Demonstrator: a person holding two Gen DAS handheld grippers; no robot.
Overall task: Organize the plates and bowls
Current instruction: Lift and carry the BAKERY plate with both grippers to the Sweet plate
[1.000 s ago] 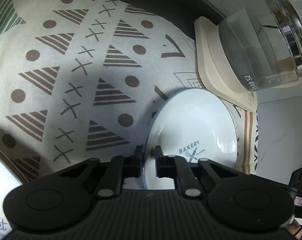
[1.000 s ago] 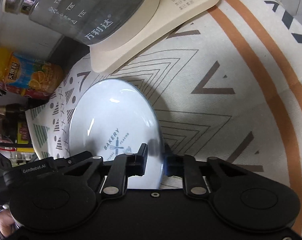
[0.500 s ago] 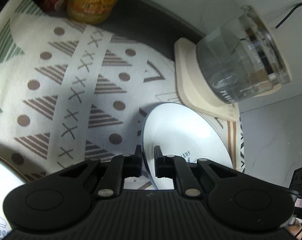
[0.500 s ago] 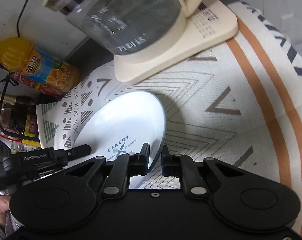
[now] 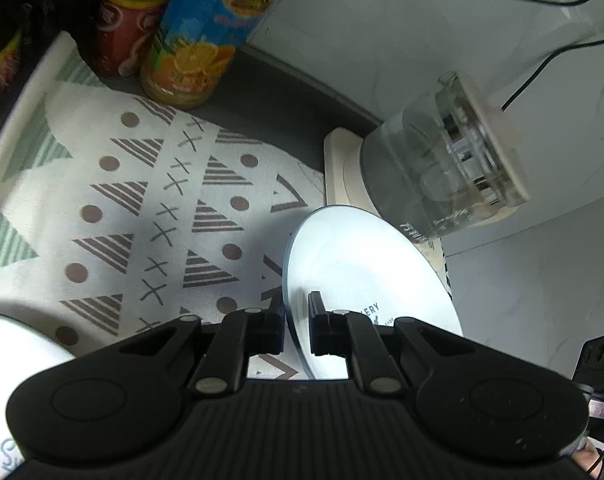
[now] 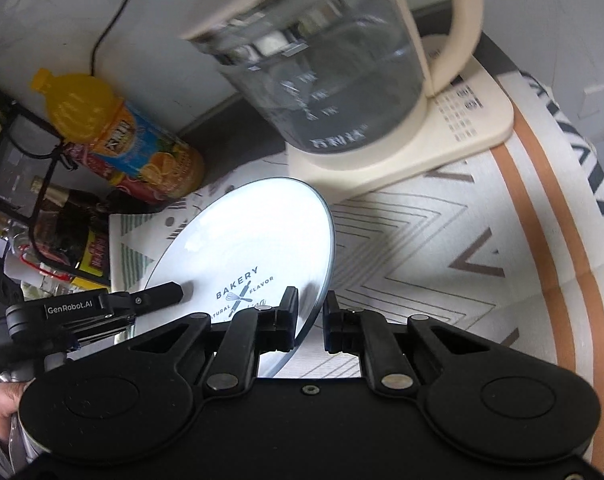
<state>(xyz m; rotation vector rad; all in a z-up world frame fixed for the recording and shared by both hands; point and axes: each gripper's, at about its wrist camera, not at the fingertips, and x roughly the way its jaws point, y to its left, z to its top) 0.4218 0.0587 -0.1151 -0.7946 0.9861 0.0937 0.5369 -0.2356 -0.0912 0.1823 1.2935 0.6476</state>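
Plate printed "BAKERY" is gripped at opposite rims by jaws of left gripper and right gripper, lifted clear of the patterned cloth, just beside the glass kettle. Placement remains; second white dish waits on the cloth, far from the kettle.

Dark countertop against a pale wall. Spread over most of it, patterned cloth mats: triangles, dots and crosses on one, chevrons and an orange band on another. Near the back edge, cream kettle base; beside it, orange juice bottle.
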